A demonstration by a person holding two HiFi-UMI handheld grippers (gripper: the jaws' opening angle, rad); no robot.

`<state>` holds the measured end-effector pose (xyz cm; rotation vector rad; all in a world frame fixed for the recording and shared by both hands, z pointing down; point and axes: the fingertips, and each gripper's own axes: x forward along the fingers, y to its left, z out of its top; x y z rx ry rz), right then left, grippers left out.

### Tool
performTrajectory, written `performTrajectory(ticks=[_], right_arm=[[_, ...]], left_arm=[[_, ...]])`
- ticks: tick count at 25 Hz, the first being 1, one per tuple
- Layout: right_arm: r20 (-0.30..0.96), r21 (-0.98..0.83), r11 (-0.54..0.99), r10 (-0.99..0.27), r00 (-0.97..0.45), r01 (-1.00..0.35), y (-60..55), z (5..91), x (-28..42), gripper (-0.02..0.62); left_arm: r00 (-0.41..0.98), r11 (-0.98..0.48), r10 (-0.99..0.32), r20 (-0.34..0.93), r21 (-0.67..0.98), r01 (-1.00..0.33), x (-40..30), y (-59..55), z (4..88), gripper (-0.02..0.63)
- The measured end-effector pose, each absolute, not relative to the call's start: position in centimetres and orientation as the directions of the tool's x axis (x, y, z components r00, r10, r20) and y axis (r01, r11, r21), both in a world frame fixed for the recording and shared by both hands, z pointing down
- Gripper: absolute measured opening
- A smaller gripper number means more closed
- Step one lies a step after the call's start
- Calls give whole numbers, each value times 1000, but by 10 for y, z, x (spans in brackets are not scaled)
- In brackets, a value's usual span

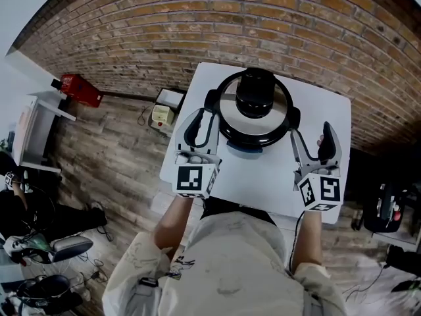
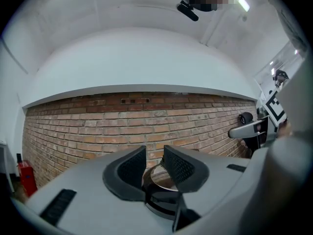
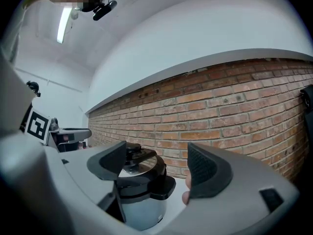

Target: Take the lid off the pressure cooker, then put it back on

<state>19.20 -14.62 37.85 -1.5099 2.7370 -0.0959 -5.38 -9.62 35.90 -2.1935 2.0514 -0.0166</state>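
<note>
A steel pressure cooker (image 1: 255, 120) stands at the far middle of a white table (image 1: 263, 183). Its lid (image 1: 231, 108) is on, with a black knob (image 1: 256, 92) on top. My left gripper (image 1: 202, 115) is level just left of the pot, open, with nothing between the jaws. In the left gripper view the lid (image 2: 161, 176) shows through the gap of that gripper (image 2: 155, 163). My right gripper (image 1: 310, 135) stands open to the right of the pot, apart from it. In the right gripper view the cooker (image 3: 142, 195) sits toward the left jaw of the gripper (image 3: 156, 165).
A brick wall (image 1: 197, 25) runs close behind the table. On the wooden floor to the left lie a red extinguisher (image 1: 79, 89) and a small yellow-white device (image 1: 162, 114). A white shelf (image 1: 36, 133) stands at far left. Dark gear sits at the right (image 1: 385, 209).
</note>
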Motion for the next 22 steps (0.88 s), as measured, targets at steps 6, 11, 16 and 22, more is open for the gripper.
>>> performTrajectory(ticks=[6,11,16,22], right_arm=[[25,-56,542,-839,-544,-838,-144,381,195,396],[43,-26,547,-836,-548,-837,-143,383,194,324],[29,-19,541,-840,-541,-841,-142,382,198,88],[16,7,525,-851,-525,-851,-138,379,197,17]], left_arm=[[65,-55,-994,-91,-100,-993,-48,-94,360,126],[44,-35,-995,-89,-103,-994,-48,-92,359,106],[35,-26,-994,-100,-95,-995,-47,-92,359,35],[69,-61,-994,-82,-104,-993,-40,-90,362,15]])
